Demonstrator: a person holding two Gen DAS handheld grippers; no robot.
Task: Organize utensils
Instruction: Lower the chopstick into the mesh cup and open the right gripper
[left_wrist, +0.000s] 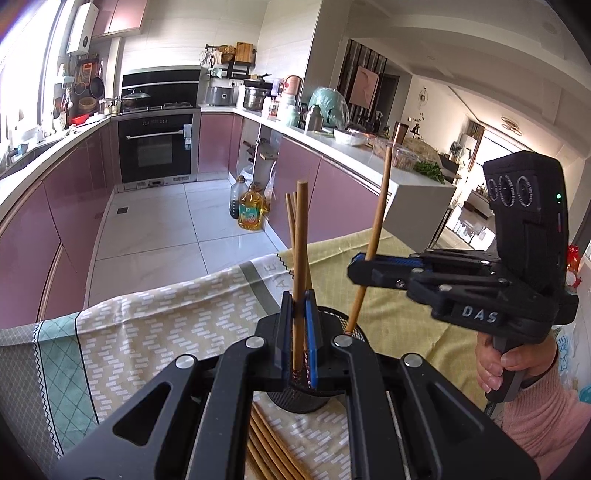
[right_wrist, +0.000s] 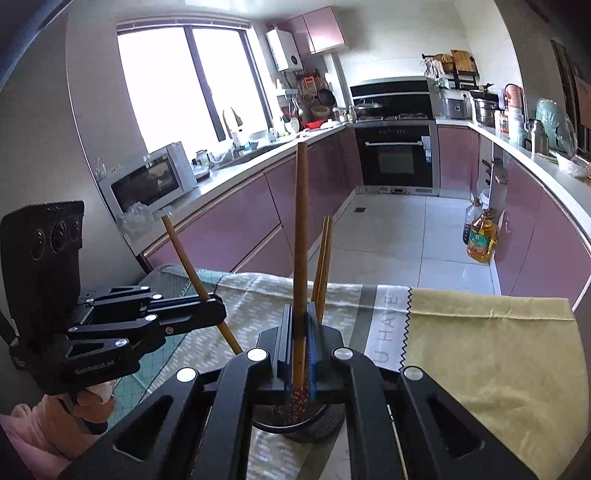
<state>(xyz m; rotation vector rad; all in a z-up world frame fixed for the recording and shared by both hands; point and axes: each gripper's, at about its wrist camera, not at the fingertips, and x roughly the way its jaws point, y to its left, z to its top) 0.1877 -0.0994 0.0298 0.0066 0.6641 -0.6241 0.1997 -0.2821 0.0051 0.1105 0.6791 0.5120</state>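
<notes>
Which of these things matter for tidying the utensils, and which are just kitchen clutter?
In the job: left tool and right tool, each gripping a chopstick; black mesh holder; loose chopsticks.

Just lying about: oil bottle, microwave, oven.

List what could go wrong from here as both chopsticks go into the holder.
1. Both the left gripper and right gripper hold a chopstick over the same small black mesh holder; the sticks or fingers could collide.
2. The right gripper's chopstick tilts in the left view, so its tip may catch the holder rim.
3. The holder stands on a wrinkled tablecloth; a sideways push might tip it, spilling the chopsticks already inside.
</notes>
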